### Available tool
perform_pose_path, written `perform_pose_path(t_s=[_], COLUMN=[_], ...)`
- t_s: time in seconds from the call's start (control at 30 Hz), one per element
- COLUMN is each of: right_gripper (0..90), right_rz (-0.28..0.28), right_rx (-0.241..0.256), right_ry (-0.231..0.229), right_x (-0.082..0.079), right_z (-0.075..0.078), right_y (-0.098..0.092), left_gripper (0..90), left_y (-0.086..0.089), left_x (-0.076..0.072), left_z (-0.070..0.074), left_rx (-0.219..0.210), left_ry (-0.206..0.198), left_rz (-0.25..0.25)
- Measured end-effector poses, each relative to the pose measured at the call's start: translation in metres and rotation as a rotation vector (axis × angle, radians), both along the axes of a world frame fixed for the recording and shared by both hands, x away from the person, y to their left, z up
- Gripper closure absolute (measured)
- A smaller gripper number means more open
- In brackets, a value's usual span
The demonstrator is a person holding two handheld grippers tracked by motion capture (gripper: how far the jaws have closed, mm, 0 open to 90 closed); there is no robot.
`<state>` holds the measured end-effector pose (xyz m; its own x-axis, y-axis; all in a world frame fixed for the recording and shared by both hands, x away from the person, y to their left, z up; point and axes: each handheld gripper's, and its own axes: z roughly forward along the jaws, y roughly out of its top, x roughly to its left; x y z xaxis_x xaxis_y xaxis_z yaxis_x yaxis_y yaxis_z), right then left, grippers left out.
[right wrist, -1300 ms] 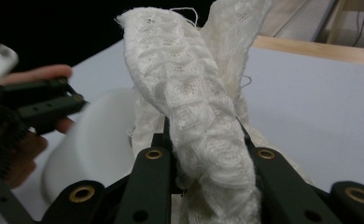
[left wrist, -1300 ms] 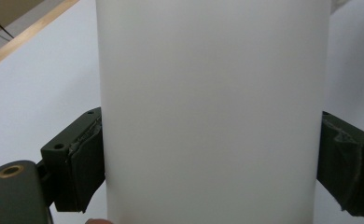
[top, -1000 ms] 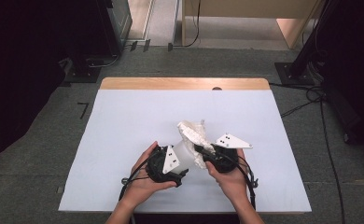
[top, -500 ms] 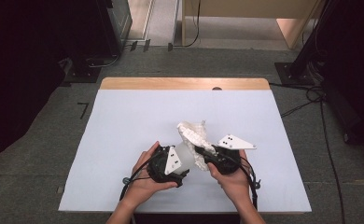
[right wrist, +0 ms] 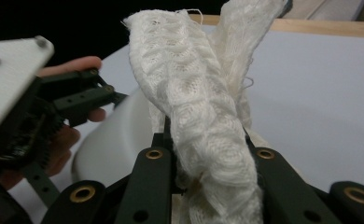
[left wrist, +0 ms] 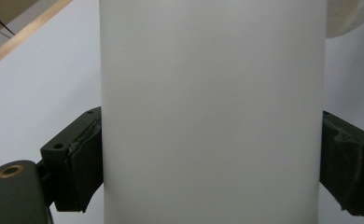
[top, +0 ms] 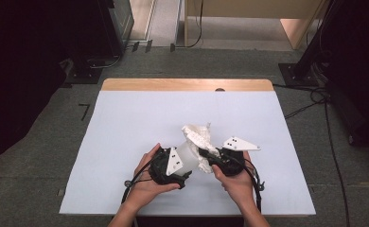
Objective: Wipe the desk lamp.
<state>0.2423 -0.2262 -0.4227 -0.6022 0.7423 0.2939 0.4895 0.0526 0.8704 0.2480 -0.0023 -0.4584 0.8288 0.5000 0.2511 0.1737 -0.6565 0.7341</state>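
Near the desk's (top: 126, 123) front edge, the left gripper (top: 185, 163) was clamped across a white cup (left wrist: 213, 112), while the right gripper (top: 210, 156), just beside it, pinched a knitted cloth (right wrist: 194, 107) rising toward the cup's far side.

White knitted cloth (right wrist: 203, 121) between closed jaws

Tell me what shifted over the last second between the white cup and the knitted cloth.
Very little. The right gripper edged slightly rightward, its grey three-cornered plate going with it, still shut on the white knitted cloth. The left gripper stayed clamped on the smooth white plastic cup. Both hands kept their places at the table's near edge.
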Motion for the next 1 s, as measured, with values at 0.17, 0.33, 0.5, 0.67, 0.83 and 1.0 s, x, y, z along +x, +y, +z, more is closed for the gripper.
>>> perform_pose_path(t_s=[0.17, 0.33, 0.5, 0.67, 0.83, 1.0], right_gripper=[77.1, 77.0, 76.9, 76.9, 76.8, 76.8], right_rz=[0.022, -0.007, -0.031, -0.008, 0.035, 0.072], right_rx=[0.029, 0.028, -0.017, -0.012, 0.023, 0.040], right_ry=[-0.042, -0.026, 0.001, 0.020, 0.007, -0.047], right_x=[-0.002, 0.007, 0.011, 0.008, 0.004, 0.000], right_z=[0.008, 0.000, -0.011, -0.009, -0.001, 0.008], right_y=[0.005, 0.004, 0.001, -0.003, -0.001, 0.006], left_gripper=[8.2, 8.2, 8.2, 8.1, 8.2, 8.2], left_y=[-0.004, -0.003, 0.001, 0.008, 0.008, 0.003], left_x=[-0.005, -0.006, -0.002, 0.004, 0.002, -0.006], left_z=[-0.001, -0.002, -0.002, -0.002, -0.001, -0.002], left_rx=[0.031, 0.031, -0.009, -0.061, -0.059, -0.025], left_ry=[-0.045, -0.051, -0.015, 0.037, 0.035, -0.024], left_rz=[-0.013, -0.017, -0.003, 0.021, 0.024, -0.003])
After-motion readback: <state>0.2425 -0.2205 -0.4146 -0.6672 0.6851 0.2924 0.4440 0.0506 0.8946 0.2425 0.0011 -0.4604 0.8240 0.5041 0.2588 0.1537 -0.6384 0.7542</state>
